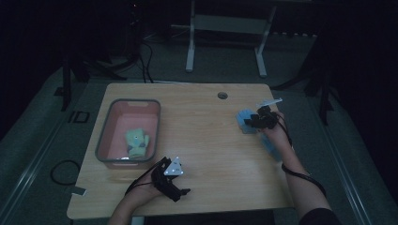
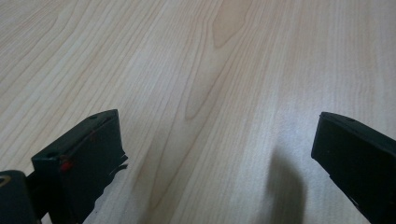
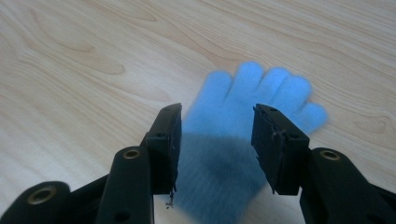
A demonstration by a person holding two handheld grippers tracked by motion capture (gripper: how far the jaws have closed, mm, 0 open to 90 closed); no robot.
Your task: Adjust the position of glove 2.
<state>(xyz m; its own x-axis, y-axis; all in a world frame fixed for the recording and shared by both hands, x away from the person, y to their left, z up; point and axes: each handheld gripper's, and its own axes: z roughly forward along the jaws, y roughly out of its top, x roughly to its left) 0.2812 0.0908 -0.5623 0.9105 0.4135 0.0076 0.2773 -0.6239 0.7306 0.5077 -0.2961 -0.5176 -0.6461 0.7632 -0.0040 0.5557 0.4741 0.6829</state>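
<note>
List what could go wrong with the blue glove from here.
1. The right gripper straddles the blue glove with its jaws apart; closing this high may catch only fuzz, and the glove may slip out.
2. The glove lies near the table edge, so a nudge might push it off.
3. The bin sits far across the table, so a loose grip might drop it midway.

The high view hangs above the near edge of the table (image 1: 206,140), facing forward and down, far enough to take in all four edges and the floor beyond. The left gripper view rides just over the wood near the near-left corner, looking along its wide-set jaws at bare grain. The right gripper view sits close above a blue glove (image 3: 243,126) by the right edge; the high view shares that glove (image 1: 245,119).
</note>
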